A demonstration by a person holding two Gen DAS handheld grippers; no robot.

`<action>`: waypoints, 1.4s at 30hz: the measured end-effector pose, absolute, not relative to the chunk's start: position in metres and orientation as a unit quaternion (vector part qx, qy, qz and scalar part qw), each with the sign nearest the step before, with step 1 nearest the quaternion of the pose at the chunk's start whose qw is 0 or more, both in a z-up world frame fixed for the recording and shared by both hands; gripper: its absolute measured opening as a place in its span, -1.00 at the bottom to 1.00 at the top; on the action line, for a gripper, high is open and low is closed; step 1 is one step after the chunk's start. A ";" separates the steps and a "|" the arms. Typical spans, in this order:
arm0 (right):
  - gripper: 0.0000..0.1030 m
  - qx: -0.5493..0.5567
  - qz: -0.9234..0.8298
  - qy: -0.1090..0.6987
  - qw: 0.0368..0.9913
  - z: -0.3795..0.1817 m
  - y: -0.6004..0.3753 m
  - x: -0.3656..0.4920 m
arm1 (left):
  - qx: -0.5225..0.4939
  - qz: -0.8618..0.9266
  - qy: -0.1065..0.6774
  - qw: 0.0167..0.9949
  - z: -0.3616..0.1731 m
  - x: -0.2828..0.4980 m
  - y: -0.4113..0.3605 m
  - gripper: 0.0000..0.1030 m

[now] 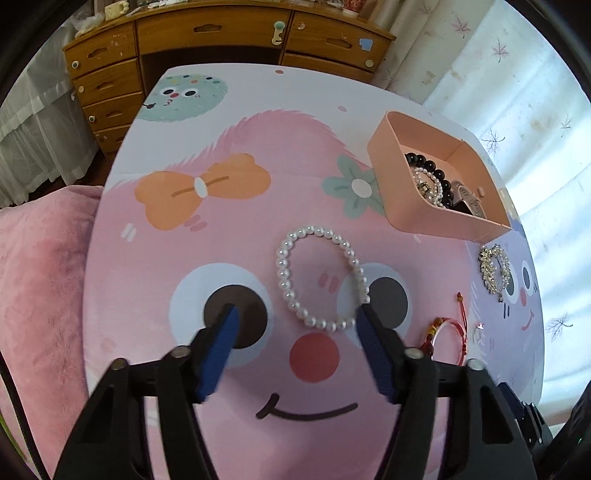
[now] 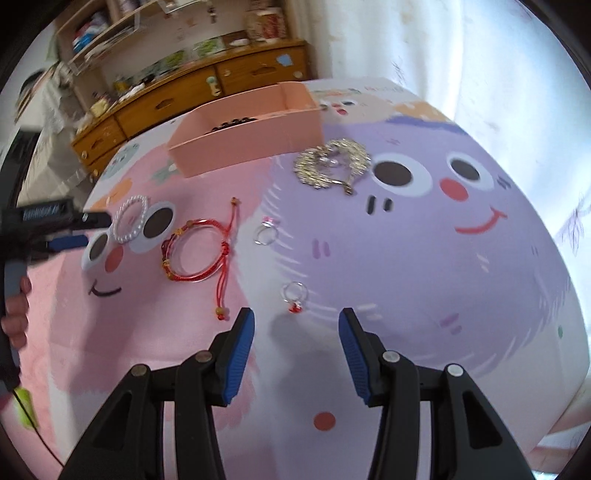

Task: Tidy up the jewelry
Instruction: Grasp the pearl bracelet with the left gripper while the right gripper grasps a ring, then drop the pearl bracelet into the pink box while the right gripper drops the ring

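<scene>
The pink box (image 1: pixel 436 216) is holding two bead bracelets and a watch (image 1: pixel 469 195); two rings (image 2: pixel 294 295) are lying outside. Both jaws are gaping, empty.

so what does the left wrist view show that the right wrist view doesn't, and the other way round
Only the left wrist view looks down into the pink tray, showing black beads, a small pearl string and a watch inside.

Only the right wrist view shows two rings lying on the mat, the right gripper standing open and empty, and a hand holding the left gripper from the side.

Both show the pearl bracelet, the red cord bracelet, the silver brooch, the tray and the wooden drawers.
</scene>
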State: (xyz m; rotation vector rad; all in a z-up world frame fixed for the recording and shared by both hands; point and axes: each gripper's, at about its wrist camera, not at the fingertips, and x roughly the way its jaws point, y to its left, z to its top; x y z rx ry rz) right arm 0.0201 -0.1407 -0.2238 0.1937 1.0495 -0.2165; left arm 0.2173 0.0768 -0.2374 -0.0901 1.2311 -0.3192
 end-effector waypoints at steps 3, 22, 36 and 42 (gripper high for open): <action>-0.19 0.068 -0.096 0.499 0.859 -0.225 -0.134 0.023 | -0.034 -0.149 0.575 0.804 -0.243 0.220 0.070 -0.07; -0.85 0.035 -0.113 0.504 0.855 -0.230 -0.135 0.031 | -0.003 -0.130 0.552 0.824 -0.251 0.225 0.063 -0.82; -0.86 0.058 -0.102 0.487 0.865 -0.216 -0.137 0.040 | -0.029 -0.130 0.541 0.830 -0.246 0.225 0.073 -0.90; -0.86 0.053 -0.094 0.470 0.876 -0.203 -0.136 0.047 | -0.029 -0.136 0.524 0.840 -0.229 0.221 0.074 -0.90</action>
